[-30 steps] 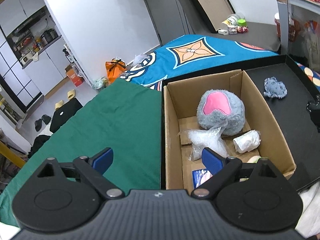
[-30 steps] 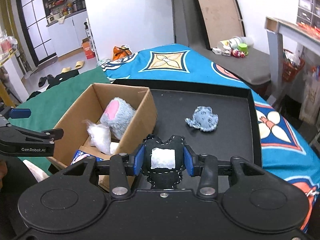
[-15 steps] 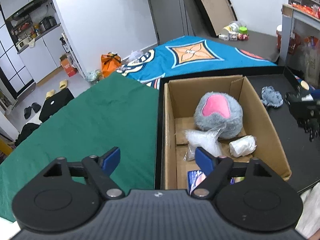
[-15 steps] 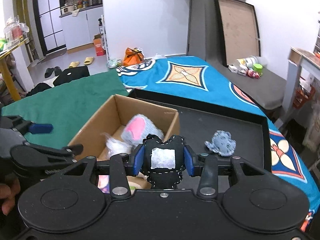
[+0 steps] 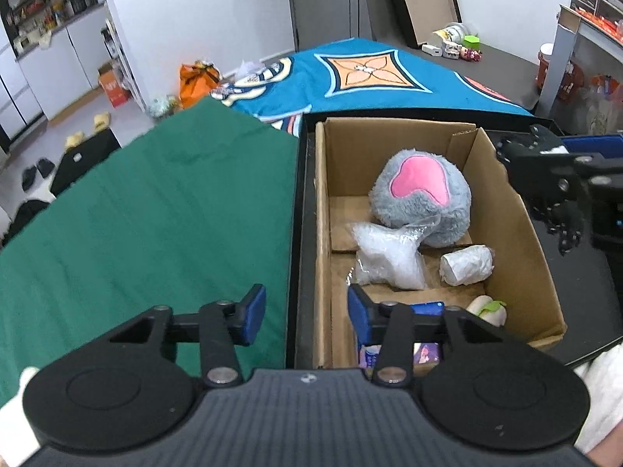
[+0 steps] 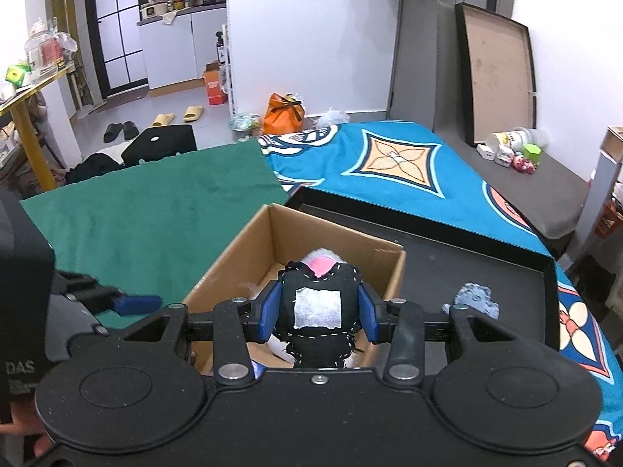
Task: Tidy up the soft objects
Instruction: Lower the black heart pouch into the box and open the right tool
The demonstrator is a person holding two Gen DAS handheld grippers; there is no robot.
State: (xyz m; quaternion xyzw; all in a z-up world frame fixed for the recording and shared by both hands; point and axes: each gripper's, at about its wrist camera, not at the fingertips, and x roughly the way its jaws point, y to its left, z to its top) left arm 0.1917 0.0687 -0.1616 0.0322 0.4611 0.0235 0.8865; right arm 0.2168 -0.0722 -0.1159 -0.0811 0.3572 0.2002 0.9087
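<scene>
Left wrist view: green cloth on the left, cardboard box at the left edge of the black tray. Left gripper released, jaws apart and empty, straddling the box's left wall. In the box: grey-pink plush toward the far end, clear plastic bag touching it, white roll just beside. Right wrist view: right gripper clenched on black stitched toy, held above the box's near end. Small grey plush lies on the tray floor to the right of the box, apart from it.
</scene>
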